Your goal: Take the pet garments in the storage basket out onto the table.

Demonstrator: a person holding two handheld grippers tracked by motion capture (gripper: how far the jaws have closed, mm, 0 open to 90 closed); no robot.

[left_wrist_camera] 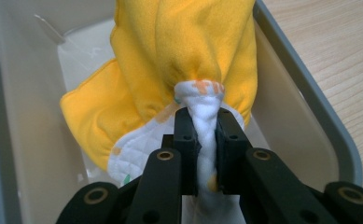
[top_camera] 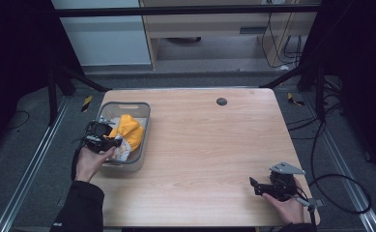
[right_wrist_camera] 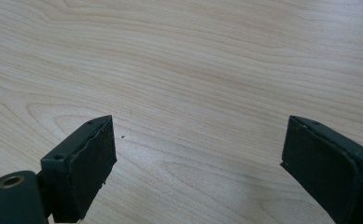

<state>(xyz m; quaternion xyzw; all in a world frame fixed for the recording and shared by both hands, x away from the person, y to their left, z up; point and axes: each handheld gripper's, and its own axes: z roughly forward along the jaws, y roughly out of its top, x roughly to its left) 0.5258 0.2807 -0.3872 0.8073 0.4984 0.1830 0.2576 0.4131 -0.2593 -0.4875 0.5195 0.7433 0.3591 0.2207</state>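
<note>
A yellow cloth with a white quilted underside (left_wrist_camera: 184,60) lies bunched in a grey plastic basket (left_wrist_camera: 305,116) at the table's left. My left gripper (left_wrist_camera: 206,135) is shut on a pinched white fold of that cloth, inside the basket. In the high view the left gripper (top_camera: 112,141) sits over the basket's near left part, beside the cloth (top_camera: 129,129). My right gripper (right_wrist_camera: 198,149) stands open over bare wood with nothing between its pads; it rests near the table's front right corner (top_camera: 256,185).
The basket (top_camera: 142,157) stands at the left edge of the wooden table (top_camera: 205,145). A small dark round hole (top_camera: 221,101) marks the far middle of the tabletop. Cables lie on the floor to the right.
</note>
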